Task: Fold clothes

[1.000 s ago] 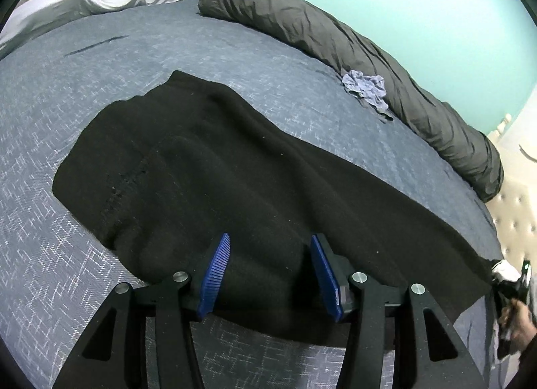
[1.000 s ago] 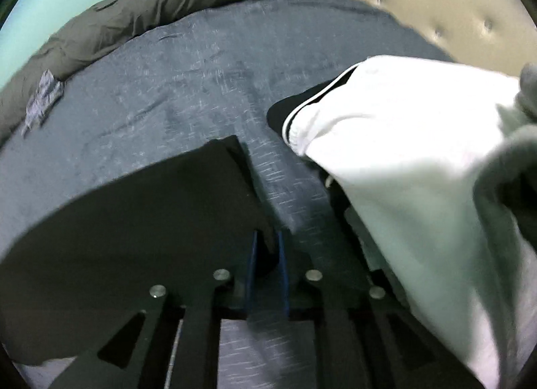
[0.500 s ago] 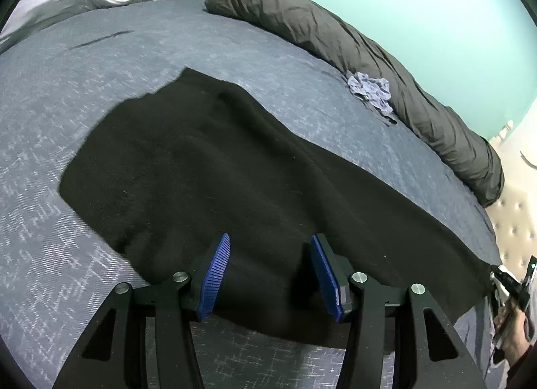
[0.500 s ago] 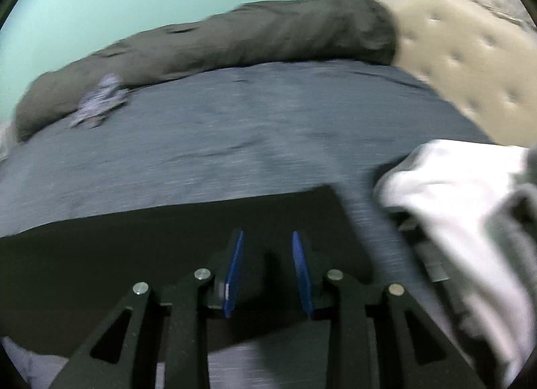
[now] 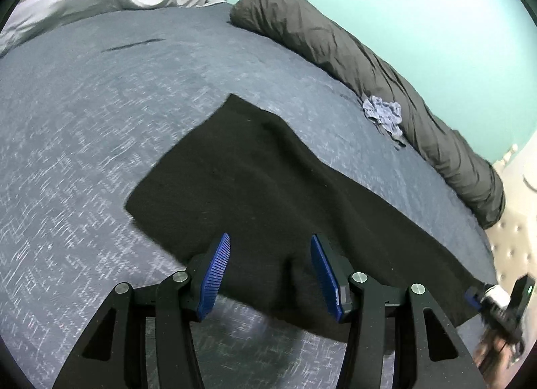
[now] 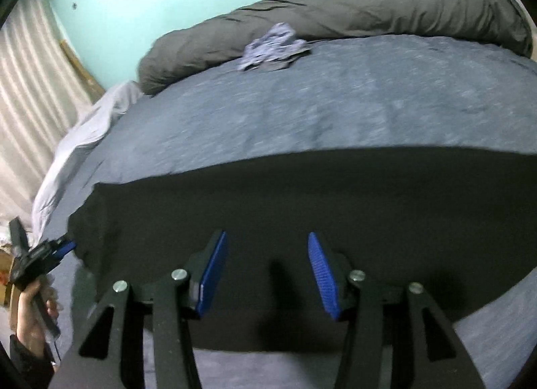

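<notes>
**One black garment flat on the bed, both tongs clear of it**

One black knitted garment [image 5: 268, 187] is lying spread along the near edge of the blue-grey patterned bedspread [image 5: 100, 114]. One long rolled dark grey duvet [image 5: 369, 63] is lining the far edge, one crumpled pale blue cloth [image 5: 384, 114] resting against it. Two tongs: the left gripper [image 5: 270, 275] is hovering with jaws apart, nothing between them; the right gripper [image 6: 266, 273] is opening, having let go the garment's corner it pinched a second ago, the white clothing now gone from its view.
</notes>
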Action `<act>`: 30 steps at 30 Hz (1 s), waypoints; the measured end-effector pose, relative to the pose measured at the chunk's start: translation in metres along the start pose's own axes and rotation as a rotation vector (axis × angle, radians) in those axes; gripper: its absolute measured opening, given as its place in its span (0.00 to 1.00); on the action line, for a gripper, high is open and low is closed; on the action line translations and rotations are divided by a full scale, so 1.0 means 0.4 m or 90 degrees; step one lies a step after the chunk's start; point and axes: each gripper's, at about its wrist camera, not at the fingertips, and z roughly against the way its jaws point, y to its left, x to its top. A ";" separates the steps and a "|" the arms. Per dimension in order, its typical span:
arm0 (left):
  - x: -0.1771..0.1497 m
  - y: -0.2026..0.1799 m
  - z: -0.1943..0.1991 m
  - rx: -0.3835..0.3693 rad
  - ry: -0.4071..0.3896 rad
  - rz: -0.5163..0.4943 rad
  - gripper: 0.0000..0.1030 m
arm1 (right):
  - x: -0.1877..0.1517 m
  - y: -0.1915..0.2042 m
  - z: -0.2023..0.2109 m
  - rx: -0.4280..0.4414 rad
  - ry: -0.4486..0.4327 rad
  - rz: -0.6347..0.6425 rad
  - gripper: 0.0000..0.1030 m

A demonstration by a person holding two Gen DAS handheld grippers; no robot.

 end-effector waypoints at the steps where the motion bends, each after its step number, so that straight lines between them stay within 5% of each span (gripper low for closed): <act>1: 0.000 0.010 0.005 -0.002 0.000 0.005 0.53 | -0.021 0.026 -0.002 0.009 0.000 -0.001 0.50; 9: -0.004 0.063 0.034 -0.005 0.004 0.025 0.53 | -0.159 0.191 -0.015 0.049 0.020 0.026 0.50; 18: -0.002 0.107 0.072 -0.021 -0.002 0.045 0.53 | -0.215 0.324 -0.067 0.097 0.045 0.039 0.50; 30: 0.002 0.166 0.106 -0.029 -0.011 0.071 0.53 | -0.211 0.441 -0.167 0.041 0.049 0.115 0.50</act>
